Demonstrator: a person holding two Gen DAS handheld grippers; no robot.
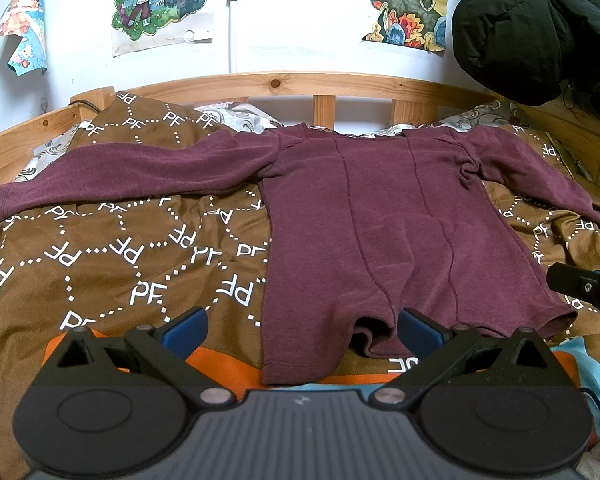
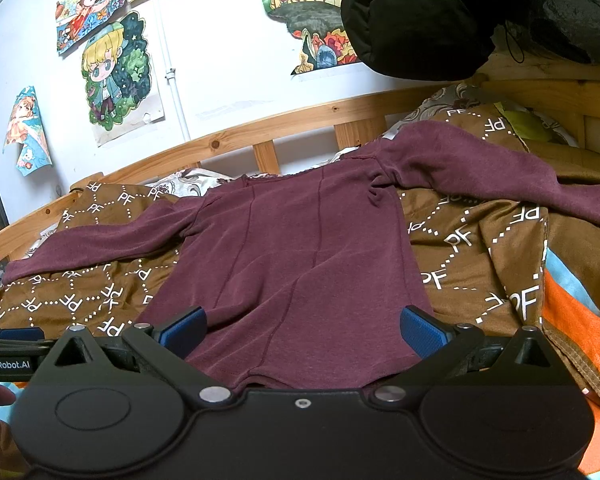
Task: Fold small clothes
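Observation:
A maroon long-sleeved top lies flat on the bed, collar toward the wall, both sleeves spread out to the sides. It also shows in the right wrist view. My left gripper is open and empty, hovering just before the top's near hem, which is rumpled there. My right gripper is open and empty over the near right part of the hem. The right gripper's tip shows at the right edge of the left wrist view. The left gripper's tip shows at the left edge of the right wrist view.
A brown blanket with white PF lettering covers the bed. A wooden bed rail runs along the wall behind. A black padded jacket hangs at the upper right. Drawings are stuck on the wall.

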